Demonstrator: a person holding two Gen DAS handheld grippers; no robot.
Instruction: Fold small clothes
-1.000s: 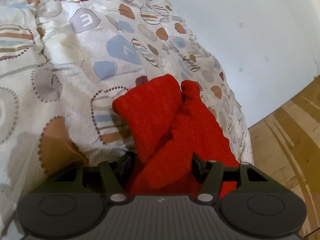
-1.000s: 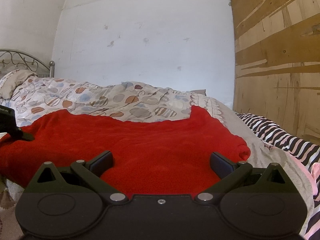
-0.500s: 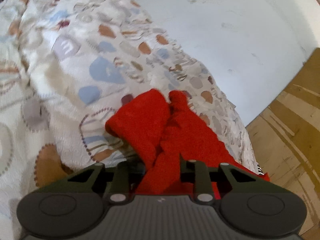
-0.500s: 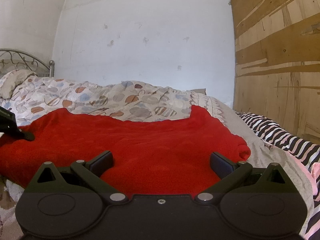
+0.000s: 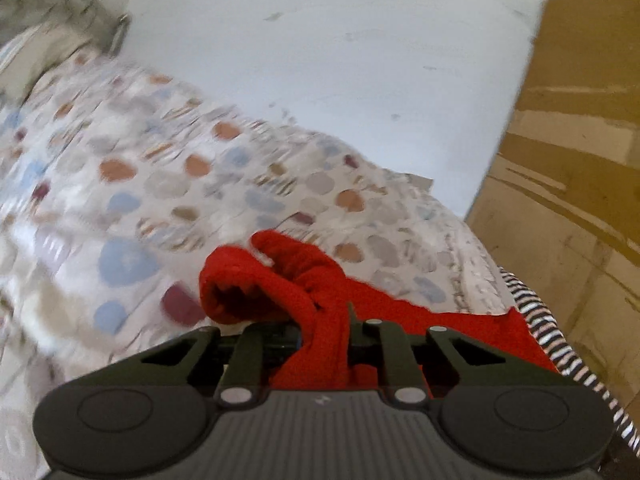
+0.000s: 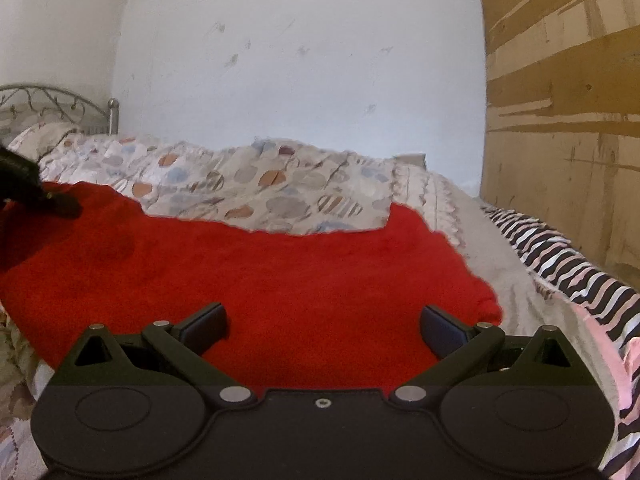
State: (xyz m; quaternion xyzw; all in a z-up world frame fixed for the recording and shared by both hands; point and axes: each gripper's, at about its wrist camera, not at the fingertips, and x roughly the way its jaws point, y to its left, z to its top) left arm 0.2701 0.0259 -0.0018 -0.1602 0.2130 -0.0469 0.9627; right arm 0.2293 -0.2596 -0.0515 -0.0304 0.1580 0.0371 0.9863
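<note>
A red fleece garment (image 6: 280, 272) lies spread on the bed. My left gripper (image 5: 324, 320) is shut on a bunched sleeve end of the red garment (image 5: 288, 280) and holds it lifted off the quilt; the cuff droops to the left. In the right wrist view the left gripper (image 6: 36, 192) shows at the garment's far left corner. My right gripper (image 6: 322, 322) is open and empty, low over the near edge of the garment, its fingers wide apart.
A patterned quilt (image 6: 256, 176) covers the bed behind the garment. A black, white and pink striped cloth (image 6: 568, 264) lies at the right. A white wall (image 6: 300, 60), a wooden panel (image 6: 568, 100) and a metal headboard (image 6: 52, 104) surround the bed.
My left gripper closed on the sleeve and lifted it, swinging up and to the right; its view is blurred. The right gripper has stayed still and open.
</note>
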